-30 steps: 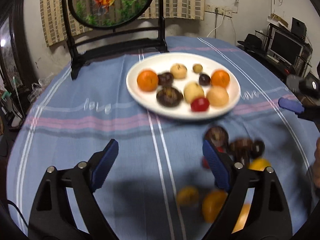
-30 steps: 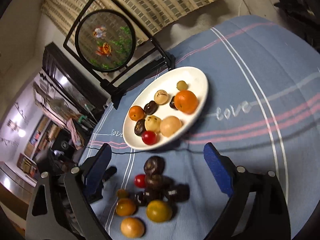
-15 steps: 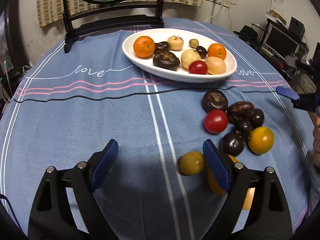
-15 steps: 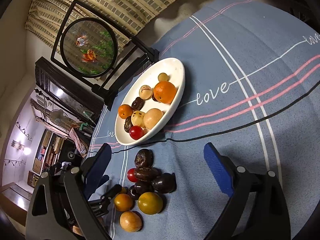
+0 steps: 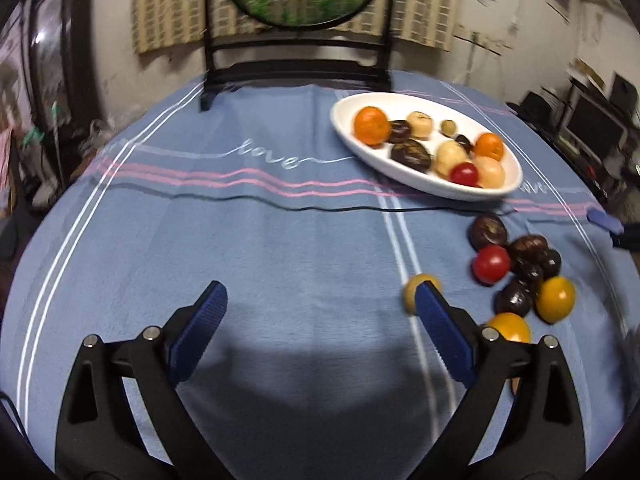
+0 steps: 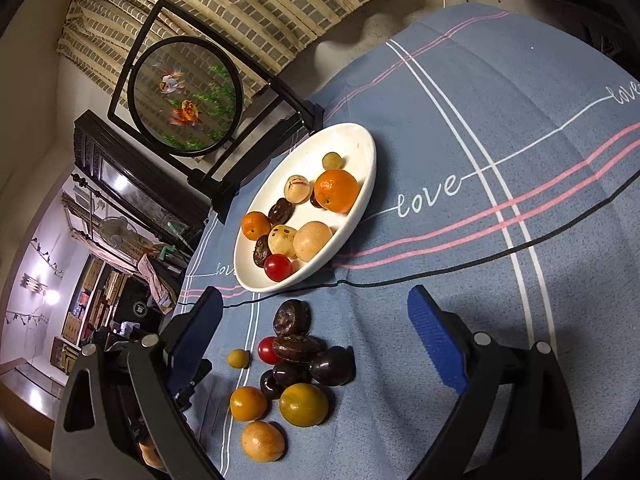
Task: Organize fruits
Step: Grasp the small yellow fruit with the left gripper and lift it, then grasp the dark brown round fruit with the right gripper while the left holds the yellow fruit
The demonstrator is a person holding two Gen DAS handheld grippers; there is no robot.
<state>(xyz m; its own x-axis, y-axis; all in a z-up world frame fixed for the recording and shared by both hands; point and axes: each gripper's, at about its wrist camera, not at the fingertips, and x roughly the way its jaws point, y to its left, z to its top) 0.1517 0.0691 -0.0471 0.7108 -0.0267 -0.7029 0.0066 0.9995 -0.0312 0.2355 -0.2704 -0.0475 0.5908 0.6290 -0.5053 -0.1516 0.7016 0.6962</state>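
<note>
A white oval plate (image 5: 348, 114) (image 6: 360, 148) holds several fruits: oranges, dark fruits, pale ones, a red tomato (image 5: 464, 173). On the blue cloth near it lies a loose cluster (image 6: 298, 364): dark fruits, a red tomato (image 5: 490, 264), yellow-orange fruits (image 6: 303, 404) and a small yellow one (image 5: 412, 290). My left gripper (image 5: 320, 320) is open and empty, left of the cluster, its right finger beside the small yellow fruit. My right gripper (image 6: 316, 324) is open and empty, with the cluster between its fingers. Its blue tip (image 5: 604, 220) shows at the left view's right edge.
A black-framed round goldfish screen (image 5: 296, 20) (image 6: 188, 96) stands at the table's far side behind the plate. A thin black cable (image 5: 280, 205) runs across the cloth in front of the plate. Cluttered shelves and monitors lie beyond the table edges.
My left gripper has swung left, so the plate and loose fruits now sit at its right. My right gripper has moved closer above the loose cluster. Both stay open.
</note>
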